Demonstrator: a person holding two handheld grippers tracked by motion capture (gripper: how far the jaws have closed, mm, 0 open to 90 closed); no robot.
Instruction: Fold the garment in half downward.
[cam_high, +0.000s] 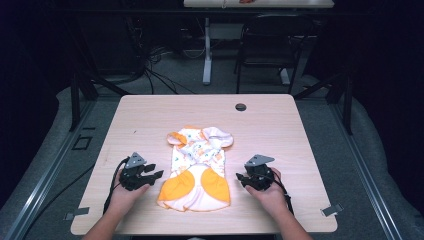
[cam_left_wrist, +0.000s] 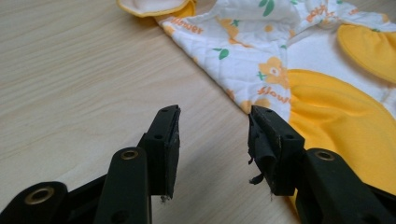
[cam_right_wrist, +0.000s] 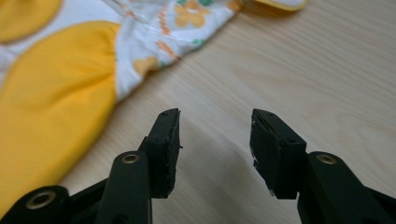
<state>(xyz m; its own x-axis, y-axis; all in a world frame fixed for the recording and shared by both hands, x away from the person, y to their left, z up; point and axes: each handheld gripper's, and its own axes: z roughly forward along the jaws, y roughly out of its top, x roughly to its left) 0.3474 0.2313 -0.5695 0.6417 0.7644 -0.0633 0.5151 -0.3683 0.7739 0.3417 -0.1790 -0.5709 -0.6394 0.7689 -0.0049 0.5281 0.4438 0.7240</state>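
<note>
Wooden table (cam_high: 280, 125), garment (cam_high: 197, 167) at centre. Your left gripper (cam_high: 150, 175) at 9 o'clock, right gripper (cam_high: 242, 178) at 3, jaws spread, empty. Approach stage; next, likely pinch the hem edges.

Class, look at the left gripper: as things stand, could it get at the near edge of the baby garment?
Probably yes. The left gripper rests on the table beside the baby garment, jaws open, and in the left gripper view bare wood alone lies between them and the cloth's edge.
</note>
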